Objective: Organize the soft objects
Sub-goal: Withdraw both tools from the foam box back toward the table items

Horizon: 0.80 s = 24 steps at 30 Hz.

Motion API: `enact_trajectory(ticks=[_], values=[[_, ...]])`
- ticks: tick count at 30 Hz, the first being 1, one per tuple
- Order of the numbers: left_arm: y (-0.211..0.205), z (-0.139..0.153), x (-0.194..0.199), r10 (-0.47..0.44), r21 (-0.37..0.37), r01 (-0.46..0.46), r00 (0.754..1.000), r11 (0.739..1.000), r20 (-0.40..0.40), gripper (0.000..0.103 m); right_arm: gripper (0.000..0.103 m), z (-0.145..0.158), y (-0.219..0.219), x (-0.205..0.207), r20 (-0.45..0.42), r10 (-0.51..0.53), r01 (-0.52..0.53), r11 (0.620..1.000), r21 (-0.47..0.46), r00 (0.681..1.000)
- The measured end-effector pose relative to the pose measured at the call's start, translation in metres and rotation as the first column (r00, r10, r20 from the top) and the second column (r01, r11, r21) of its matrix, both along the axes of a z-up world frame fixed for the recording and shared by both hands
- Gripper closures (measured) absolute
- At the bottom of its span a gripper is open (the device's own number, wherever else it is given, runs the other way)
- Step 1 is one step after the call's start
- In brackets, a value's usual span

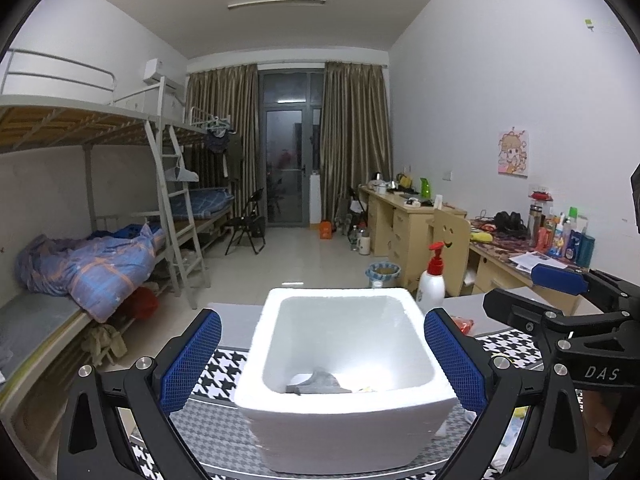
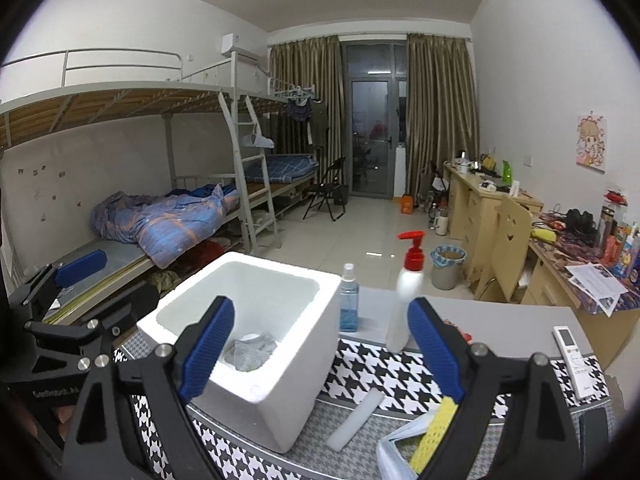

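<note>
Left gripper (image 1: 322,356): fingers spread, straddling white foam box (image 1: 344,432). Right gripper (image 2: 322,354): fingers spread, empty. Grey cloth (image 2: 250,350) inside box. Yellow sponge (image 2: 434,434) beside right finger.

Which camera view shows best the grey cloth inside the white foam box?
The right wrist view: it looks down into the foam box, so the grey cloth shows almost whole. In the left wrist view, the box's near wall hides most of the cloth.
</note>
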<state>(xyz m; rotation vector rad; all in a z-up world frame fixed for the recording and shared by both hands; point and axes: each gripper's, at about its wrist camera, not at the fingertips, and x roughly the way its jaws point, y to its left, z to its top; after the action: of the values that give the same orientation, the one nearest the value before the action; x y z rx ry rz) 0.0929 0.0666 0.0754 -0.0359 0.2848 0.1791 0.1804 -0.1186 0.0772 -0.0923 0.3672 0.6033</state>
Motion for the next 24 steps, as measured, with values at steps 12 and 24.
enact_trajectory(ticks=[12,24], values=[[-0.031,0.002,0.002,-0.083,-0.003,0.083,0.997,0.997,0.005,0.001,0.012,0.0,-0.036,-0.009,0.021,-0.088,0.087,0.996,0.016,0.996],[-0.061,0.004,0.006,-0.166,-0.002,0.166,0.986,0.986,0.007,0.001,0.012,-0.002,-0.071,-0.014,0.017,-0.171,0.171,0.985,0.031,0.985]])
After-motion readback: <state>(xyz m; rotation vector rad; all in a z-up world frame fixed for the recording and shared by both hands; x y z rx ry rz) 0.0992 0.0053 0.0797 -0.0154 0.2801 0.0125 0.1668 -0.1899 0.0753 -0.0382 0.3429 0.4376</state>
